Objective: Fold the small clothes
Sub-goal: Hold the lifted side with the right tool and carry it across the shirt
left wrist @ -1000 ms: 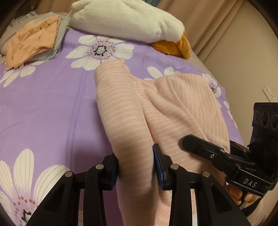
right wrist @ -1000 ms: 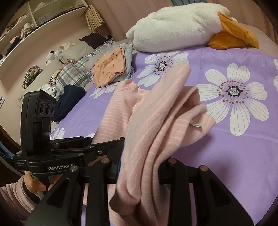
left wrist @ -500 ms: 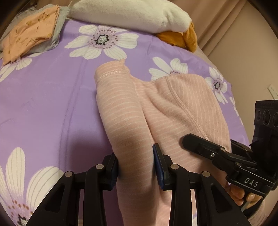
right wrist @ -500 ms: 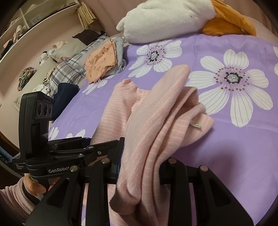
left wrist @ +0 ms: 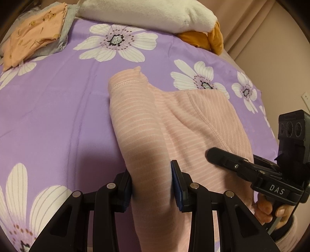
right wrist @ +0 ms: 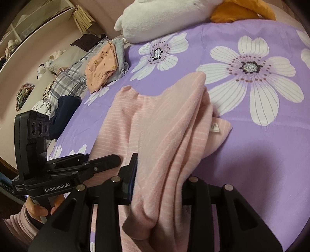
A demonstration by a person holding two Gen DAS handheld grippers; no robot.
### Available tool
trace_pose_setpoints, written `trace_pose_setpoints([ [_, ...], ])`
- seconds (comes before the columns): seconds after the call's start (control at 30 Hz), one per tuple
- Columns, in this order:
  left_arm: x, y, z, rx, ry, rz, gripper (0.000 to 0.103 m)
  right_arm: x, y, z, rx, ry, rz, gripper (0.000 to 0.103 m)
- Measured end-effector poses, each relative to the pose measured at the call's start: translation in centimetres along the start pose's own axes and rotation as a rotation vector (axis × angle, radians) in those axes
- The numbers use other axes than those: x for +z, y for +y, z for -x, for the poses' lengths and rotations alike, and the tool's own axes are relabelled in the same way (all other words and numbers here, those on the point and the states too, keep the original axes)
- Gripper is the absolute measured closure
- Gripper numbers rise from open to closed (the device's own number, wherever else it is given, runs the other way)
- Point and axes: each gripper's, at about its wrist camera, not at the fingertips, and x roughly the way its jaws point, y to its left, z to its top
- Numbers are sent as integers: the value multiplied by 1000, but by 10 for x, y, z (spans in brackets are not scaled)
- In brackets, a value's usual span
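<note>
On a purple flowered bedspread point(left wrist: 58, 120), mid-fold: a person w/ a handheld gripper in each hand works a pink striped garment point(left wrist: 193, 120) that lies at the bed's near edge, far end resting on the cover, near end lifted. Left gripper point(left wrist: 153, 184) clamps a bunched fold of the cloth btwn its blue pads, at a middling gap filled by fabric. Right gripper point(right wrist: 158, 186) has a thick, doubled-over layer hanging through it; its jaws are easing open, cloth btwn them and draped over the right finger, so the hold looks to be loosening, though contact on that side is hidden. Garment appears folded lengthwise once, w/ a care tag point(right wrist: 215, 128) poking out at the side; edges aren't squared yet. Likely left to do: lay the raised half down, smooth it, add it to the pile. Across the bed, by a white plush pillow point(left wrist: 147, 13), an orange printed piece point(left wrist: 36, 36) sits folded atop a grey one, so at least part of the batch looks done.
</note>
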Motion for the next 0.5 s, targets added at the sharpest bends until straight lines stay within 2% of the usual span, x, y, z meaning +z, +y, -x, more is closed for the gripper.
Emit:
trace_pose_setpoints([
  [0.5, -3, 2, -1, 9, 9, -8, 69, -8, -25, -4, 25, 22, -104, 63],
])
